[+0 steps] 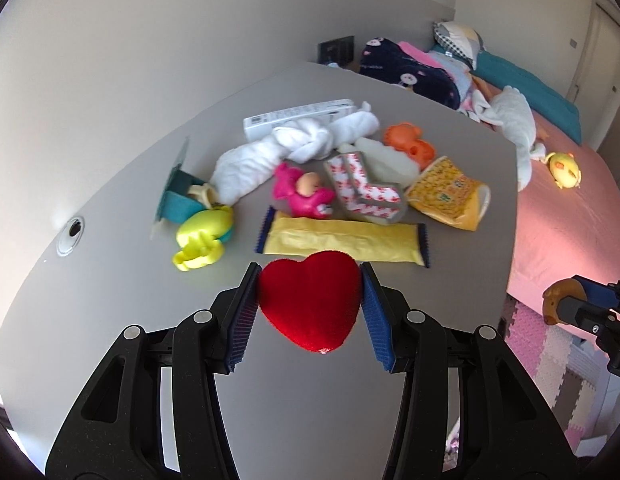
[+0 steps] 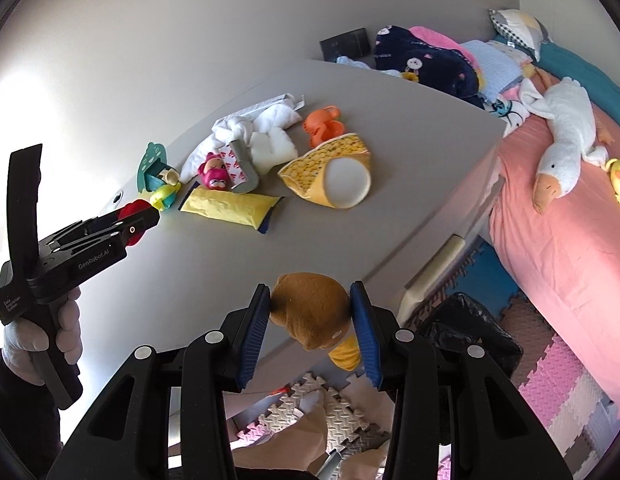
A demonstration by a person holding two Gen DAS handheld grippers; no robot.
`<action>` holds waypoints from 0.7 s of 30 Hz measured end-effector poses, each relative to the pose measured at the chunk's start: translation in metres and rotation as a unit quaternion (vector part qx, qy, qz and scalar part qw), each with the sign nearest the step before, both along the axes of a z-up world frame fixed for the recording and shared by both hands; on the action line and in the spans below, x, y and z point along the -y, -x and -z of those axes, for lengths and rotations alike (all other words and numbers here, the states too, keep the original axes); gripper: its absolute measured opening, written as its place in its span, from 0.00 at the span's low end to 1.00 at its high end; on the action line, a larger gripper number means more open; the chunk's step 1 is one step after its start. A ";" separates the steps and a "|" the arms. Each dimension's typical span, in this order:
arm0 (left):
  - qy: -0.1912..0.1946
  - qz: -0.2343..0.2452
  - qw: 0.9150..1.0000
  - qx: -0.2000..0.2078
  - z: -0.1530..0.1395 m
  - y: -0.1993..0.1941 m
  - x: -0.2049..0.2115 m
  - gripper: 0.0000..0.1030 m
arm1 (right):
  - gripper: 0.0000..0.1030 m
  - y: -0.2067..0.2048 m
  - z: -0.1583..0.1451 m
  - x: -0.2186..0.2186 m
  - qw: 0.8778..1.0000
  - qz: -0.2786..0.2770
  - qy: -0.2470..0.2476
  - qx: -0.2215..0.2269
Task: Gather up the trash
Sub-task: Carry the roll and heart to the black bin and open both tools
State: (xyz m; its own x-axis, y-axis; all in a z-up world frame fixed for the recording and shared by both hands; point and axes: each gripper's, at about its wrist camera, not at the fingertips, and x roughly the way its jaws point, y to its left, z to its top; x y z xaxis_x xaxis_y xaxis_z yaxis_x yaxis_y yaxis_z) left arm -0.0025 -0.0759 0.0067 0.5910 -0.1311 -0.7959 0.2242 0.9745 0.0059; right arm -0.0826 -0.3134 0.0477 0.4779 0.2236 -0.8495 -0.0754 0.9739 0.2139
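Observation:
My left gripper (image 1: 310, 276) is shut on a red plush heart (image 1: 310, 304) over the near part of the grey table (image 1: 110, 280). My right gripper (image 2: 310, 296) is shut on a brown plush toy (image 2: 310, 316) with a yellow part, held at the table's near right edge above the floor. The left gripper with the heart also shows in the right wrist view (image 2: 136, 216). On the table lie a yellow wrapper (image 1: 342, 240), a yellow snack bag (image 1: 450, 192), a patterned tape roll box (image 1: 366, 192) and white crumpled cloth (image 1: 286, 148).
Toys lie among the litter: a pink doll (image 1: 302, 192), a yellow-green toy (image 1: 202, 236), an orange toy (image 1: 410, 142), a teal holder (image 1: 178, 196), a white box (image 1: 298, 118). A black-lined bin (image 2: 474, 332) stands on the floor beside the pink bed (image 2: 570, 240).

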 end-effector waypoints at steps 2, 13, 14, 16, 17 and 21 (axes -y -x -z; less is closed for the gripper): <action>0.003 0.018 1.000 0.001 -0.002 0.004 0.019 0.47 | 0.42 0.007 -0.002 0.016 1.000 0.014 0.001 0.003; 0.008 0.119 0.993 -0.001 -0.005 0.023 0.117 0.47 | 0.42 0.044 -0.010 0.092 0.996 0.090 0.004 0.014; 0.009 0.129 0.992 -0.002 -0.005 0.025 0.126 0.47 | 0.42 0.047 -0.011 0.098 0.995 0.097 0.004 0.015; 0.010 0.152 0.988 -0.004 -0.005 0.030 0.144 0.47 | 0.42 0.055 -0.012 0.111 0.993 0.113 0.006 0.017; 0.010 0.163 0.987 -0.005 -0.005 0.032 0.153 0.47 | 0.42 0.059 -0.012 0.117 0.992 0.121 0.006 0.017; 0.010 0.203 0.979 -0.010 -0.003 0.039 0.187 0.47 | 0.42 0.072 -0.013 0.145 0.987 0.158 0.006 0.017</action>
State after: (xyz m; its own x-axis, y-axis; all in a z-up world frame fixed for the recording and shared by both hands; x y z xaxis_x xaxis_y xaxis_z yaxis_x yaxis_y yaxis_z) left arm -0.0411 -0.2632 0.0093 0.4702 -0.3686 -0.8019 0.5936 0.8044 -0.0217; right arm -0.1544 -0.4582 0.0606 0.5512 0.0482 -0.8330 0.2262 0.9523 0.2048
